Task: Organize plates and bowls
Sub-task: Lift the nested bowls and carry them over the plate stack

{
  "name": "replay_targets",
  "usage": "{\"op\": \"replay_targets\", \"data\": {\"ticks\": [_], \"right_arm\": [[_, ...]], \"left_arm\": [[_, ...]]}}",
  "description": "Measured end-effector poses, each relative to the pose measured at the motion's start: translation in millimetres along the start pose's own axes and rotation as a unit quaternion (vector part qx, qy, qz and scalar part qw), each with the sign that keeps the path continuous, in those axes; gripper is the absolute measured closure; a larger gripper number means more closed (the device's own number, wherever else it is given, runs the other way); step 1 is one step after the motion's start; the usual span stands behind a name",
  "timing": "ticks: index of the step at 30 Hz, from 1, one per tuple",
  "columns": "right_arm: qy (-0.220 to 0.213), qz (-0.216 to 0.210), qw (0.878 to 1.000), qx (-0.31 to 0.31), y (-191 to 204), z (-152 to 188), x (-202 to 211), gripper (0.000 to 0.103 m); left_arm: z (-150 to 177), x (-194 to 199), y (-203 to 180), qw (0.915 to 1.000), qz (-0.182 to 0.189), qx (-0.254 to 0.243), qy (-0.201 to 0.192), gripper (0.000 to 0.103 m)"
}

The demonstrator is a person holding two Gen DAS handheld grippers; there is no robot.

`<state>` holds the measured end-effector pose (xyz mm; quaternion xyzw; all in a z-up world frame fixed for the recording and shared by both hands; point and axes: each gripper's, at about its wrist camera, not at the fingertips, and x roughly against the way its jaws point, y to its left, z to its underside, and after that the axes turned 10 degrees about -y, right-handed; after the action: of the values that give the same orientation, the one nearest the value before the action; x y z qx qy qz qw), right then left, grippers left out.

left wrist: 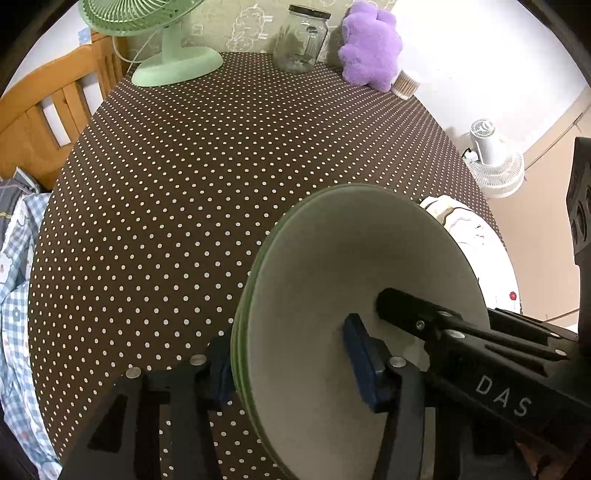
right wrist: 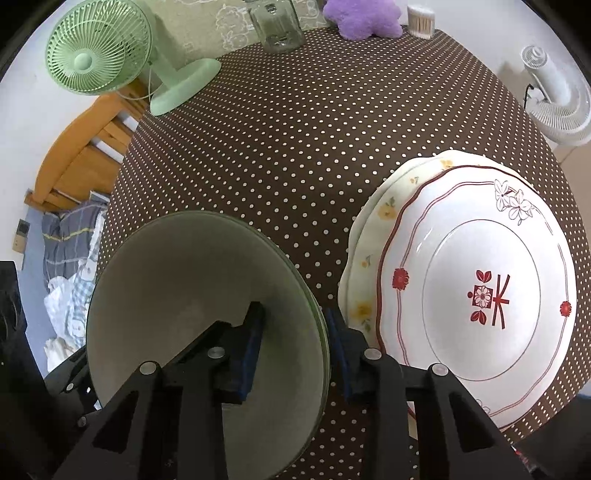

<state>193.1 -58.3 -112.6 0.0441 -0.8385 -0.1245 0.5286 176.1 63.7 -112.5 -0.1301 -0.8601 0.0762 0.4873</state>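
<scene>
Green plates (left wrist: 332, 258) — a small stack on the dotted bench (left wrist: 184, 184) — pinched at opposite rims by the left hand-held gripper (left wrist: 291, 373) and the right hand-held gripper (right wrist: 295, 350), one blue pad inside, one outside. Beside them lie white patterned plates (right wrist: 480, 277), stacked — well apart from the green fan (right wrist: 99, 51).

We see a tabletop (right wrist: 295, 147) under a brown, white-dotted cloth. Along its far edge stand a green fan (right wrist: 110, 55), a glass jar (left wrist: 301, 38), a purple plush toy (left wrist: 369, 44) and a tub of cotton swabs (right wrist: 420, 21). Nearer us lie stacked patterned plates (right wrist: 480, 288), with green plates (right wrist: 207, 280) beside them.
</scene>
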Motion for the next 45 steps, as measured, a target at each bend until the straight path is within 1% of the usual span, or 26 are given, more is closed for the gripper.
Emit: {"op": "replay_targets", "data": {"ticks": [4,8,10,12,15,19,22,24,28,32,39,45], "right_arm": [[0.005,-0.002,1.000,0.003,4,0,-1,0.066],[0.003,0.000,1.000,0.011,9,3,2,0.066],[0.000,0.000,1.000,0.017,13,5,3,0.066],[-0.006,0.013,0.999,0.033,21,8,2,0.066],[-0.019,0.020,0.999,0.040,22,11,1,0.065],[-0.024,0.017,0.999,0.038,21,12,1,0.064],[-0.013,0.024,0.999,0.037,22,10,1,0.064],[-0.007,0.020,0.999,0.028,22,11,2,0.064],[-0.003,0.021,1.000,0.019,20,14,9,0.064],[-0.013,0.031,0.999,0.018,21,18,20,0.064],[-0.020,0.033,0.999,0.001,14,21,38,0.064],[-0.032,0.028,0.999,0.012,7,15,59,0.064]], "left_arm": [[3,2,4,0.9999,0.007,0.007,0.009,0.051],[11,12,19,0.9996,0.014,0.014,0.022,0.051],[13,16,20,0.9998,0.004,0.003,0.020,0.051],[14,18,18,0.9998,-0.005,-0.017,0.012,0.051],[17,21,17,0.9994,-0.008,-0.032,0.006,0.051],[18,21,17,0.9993,-0.006,-0.037,0.009,0.051],[19,22,17,0.9993,-0.004,-0.036,0.014,0.049],[21,25,19,0.9993,0.000,-0.032,0.017,0.048],[21,27,15,0.9992,0.012,-0.030,0.022,0.048],[22,35,13,0.9990,0.021,-0.036,0.017,0.048],[21,49,0,0.9989,0.020,-0.039,0.013,0.048],[13,63,-21,0.9994,0.017,-0.029,0.005,0.048]]}}
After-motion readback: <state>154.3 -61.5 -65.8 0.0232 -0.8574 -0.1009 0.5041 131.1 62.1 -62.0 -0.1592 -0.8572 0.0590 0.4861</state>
